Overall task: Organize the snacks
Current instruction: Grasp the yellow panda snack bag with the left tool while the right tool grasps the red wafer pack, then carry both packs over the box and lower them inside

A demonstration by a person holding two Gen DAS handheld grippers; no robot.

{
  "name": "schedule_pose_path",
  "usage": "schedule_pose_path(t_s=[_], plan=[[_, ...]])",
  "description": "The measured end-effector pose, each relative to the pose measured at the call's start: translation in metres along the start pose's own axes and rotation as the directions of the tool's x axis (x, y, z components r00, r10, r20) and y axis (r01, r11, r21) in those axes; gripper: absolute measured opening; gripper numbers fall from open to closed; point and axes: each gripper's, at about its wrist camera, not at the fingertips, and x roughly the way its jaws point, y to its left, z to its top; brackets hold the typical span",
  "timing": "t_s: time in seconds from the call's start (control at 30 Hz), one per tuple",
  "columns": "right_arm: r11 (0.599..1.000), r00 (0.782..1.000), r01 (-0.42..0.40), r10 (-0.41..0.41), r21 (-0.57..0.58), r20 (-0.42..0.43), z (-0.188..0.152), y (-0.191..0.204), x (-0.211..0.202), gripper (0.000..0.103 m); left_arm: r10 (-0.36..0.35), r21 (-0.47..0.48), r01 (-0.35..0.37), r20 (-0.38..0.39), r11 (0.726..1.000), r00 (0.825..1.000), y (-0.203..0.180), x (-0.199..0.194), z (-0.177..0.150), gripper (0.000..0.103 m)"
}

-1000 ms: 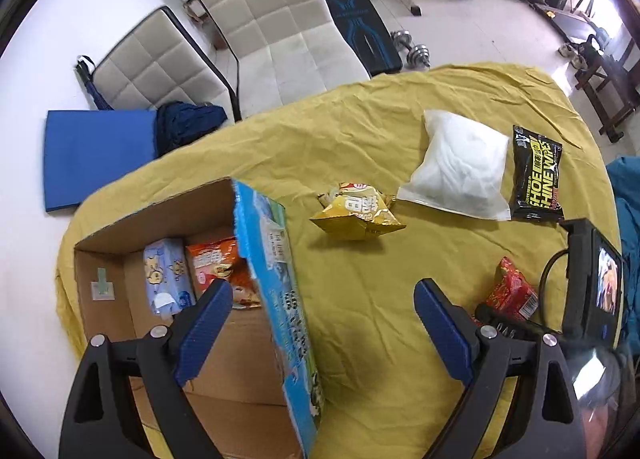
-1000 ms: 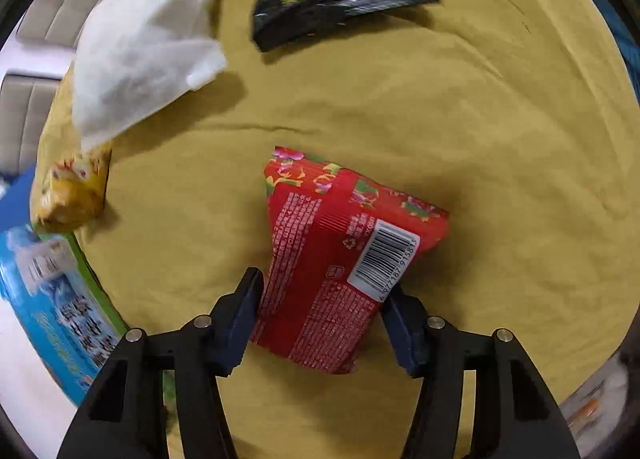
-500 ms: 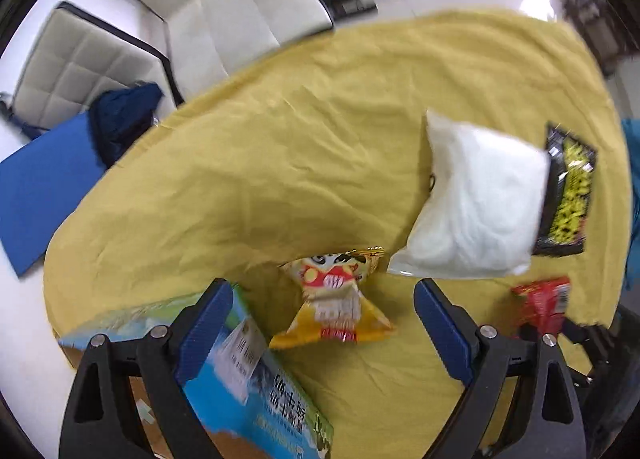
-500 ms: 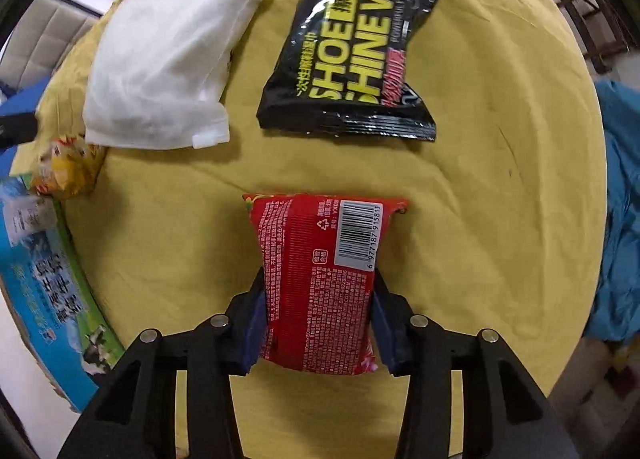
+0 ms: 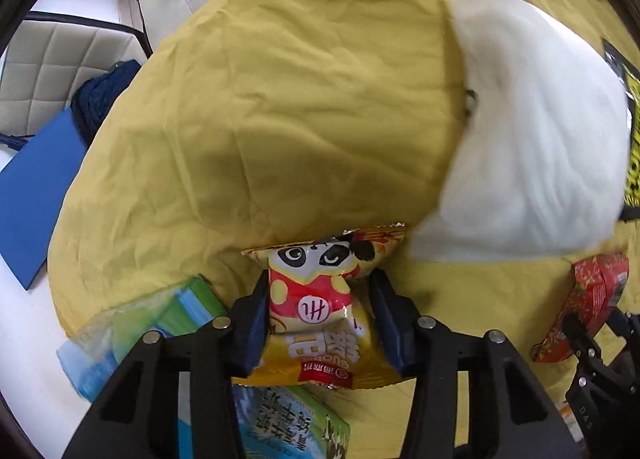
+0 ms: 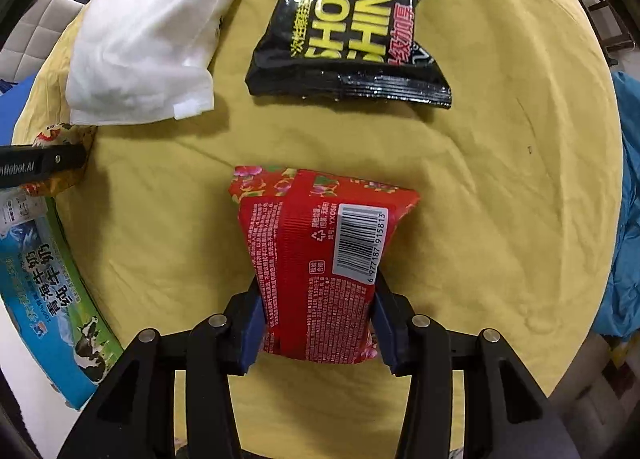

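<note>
My left gripper is shut on a yellow panda snack bag, just above the blue-green side of the cardboard box. In the right wrist view, my right gripper is shut on a red snack packet with a barcode, held above the yellow cloth. The same red snack packet shows at the right edge of the left wrist view. A white pouch and a black shoe-wipes pack lie further out on the table.
The round table is covered in a yellow cloth. The milk-print box wall stands at the left in the right wrist view. Padded white chairs and a blue mat lie beyond the table's far left edge.
My left gripper moved forward from over the box and shut on the panda bag. My right gripper closed tighter on the red packet and lifted it off the cloth.
</note>
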Motion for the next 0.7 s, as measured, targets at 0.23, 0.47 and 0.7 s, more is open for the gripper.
schedule_pose_path(t_s=[0.23, 0.47, 0.7], plan=[[0.995, 0.999, 0.048, -0.049, -0.09, -0.008, -0.009, 0.005, 0.003, 0.048, -0.166, -0.068, 0.17, 0.07, 0.983, 0.984, -0.028, 0.006, -0.063, 0.042], [0.988, 0.994, 0.102, -0.104, -0.119, -0.013, -0.021, -0.002, 0.002, 0.049, -0.244, -0.099, 0.255, 0.109, 0.962, 0.964, -0.054, 0.029, -0.124, 0.043], [0.993, 0.995, 0.096, -0.095, -0.075, 0.02, -0.031, 0.003, 0.009, 0.054, -0.386, -0.176, 0.399, 0.105, 0.9, 0.917, -0.039, 0.056, -0.131, 0.046]])
